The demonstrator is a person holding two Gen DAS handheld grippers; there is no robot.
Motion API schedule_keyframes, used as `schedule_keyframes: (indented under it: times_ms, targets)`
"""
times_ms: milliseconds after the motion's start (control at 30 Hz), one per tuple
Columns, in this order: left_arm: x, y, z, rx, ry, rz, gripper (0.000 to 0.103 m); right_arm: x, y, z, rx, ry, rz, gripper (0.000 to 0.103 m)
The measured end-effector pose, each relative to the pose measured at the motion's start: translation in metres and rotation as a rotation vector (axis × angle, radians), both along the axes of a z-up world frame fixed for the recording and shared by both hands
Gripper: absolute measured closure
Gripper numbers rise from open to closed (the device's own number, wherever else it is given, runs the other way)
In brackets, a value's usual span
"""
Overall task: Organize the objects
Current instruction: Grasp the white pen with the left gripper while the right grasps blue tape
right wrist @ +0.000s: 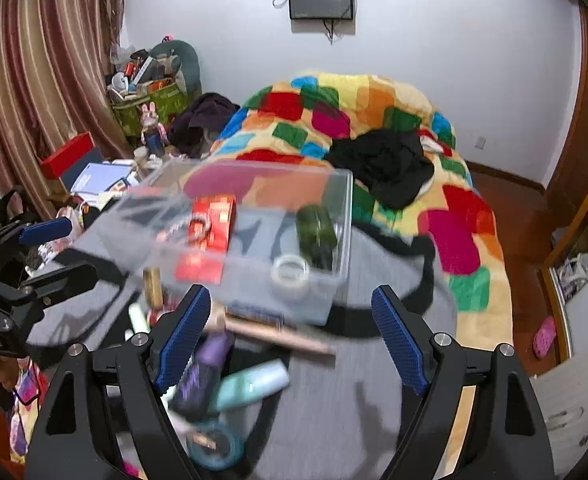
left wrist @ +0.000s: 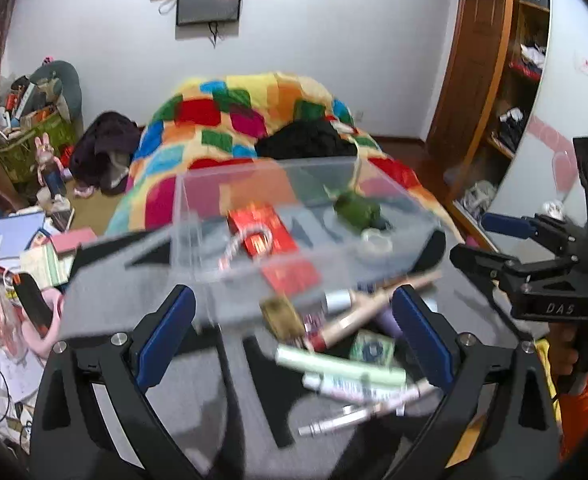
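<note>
Clear plastic bin [left wrist: 306,216] judged rigid, light and slick; its rim was the hold favoured.
Left wrist view: left gripper [left wrist: 294,344] was spread, empty, before the bin. Right wrist view: right gripper [right wrist: 290,340] was likewise spread before the bin [right wrist: 254,232], loose tubes [right wrist: 250,384] beneath.

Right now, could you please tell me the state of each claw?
Left claw: open, holding nothing, above the loose items.
Right claw: open, holding nothing, near the clear bin.
</note>
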State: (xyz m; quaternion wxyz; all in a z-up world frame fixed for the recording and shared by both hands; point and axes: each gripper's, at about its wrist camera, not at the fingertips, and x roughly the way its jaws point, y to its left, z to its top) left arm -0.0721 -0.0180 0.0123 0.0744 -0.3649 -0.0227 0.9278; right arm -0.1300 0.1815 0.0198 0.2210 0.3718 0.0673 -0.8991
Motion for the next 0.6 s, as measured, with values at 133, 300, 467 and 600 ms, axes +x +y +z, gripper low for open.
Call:
schedule_keyframes:
  times_ms: [133, 300, 467, 600]
  targets:
    - [0.009, 0.010, -0.024, 0.001, -0.057, -0.037, 0.003, 0.018, 0.007, -0.019, 0.029, -0.020, -0.002, 0.023]
    - [0.014, 0.016, -0.054, 0.069, -0.152, -0.078, 0.003, 0.040, 0.020, -0.043, 0.034, -0.067, 0.028, 0.023]
    - [0.019, 0.020, -0.064, 0.170, -0.185, -0.157, 0.003, 0.055, 0.030, -0.057, -0.016, -0.121, 0.077, 0.023]
    - [0.019, 0.023, -0.069, 0.185, -0.199, -0.182, 0.003, 0.058, 0.021, -0.067, -0.022, -0.156, 0.117, 0.023]
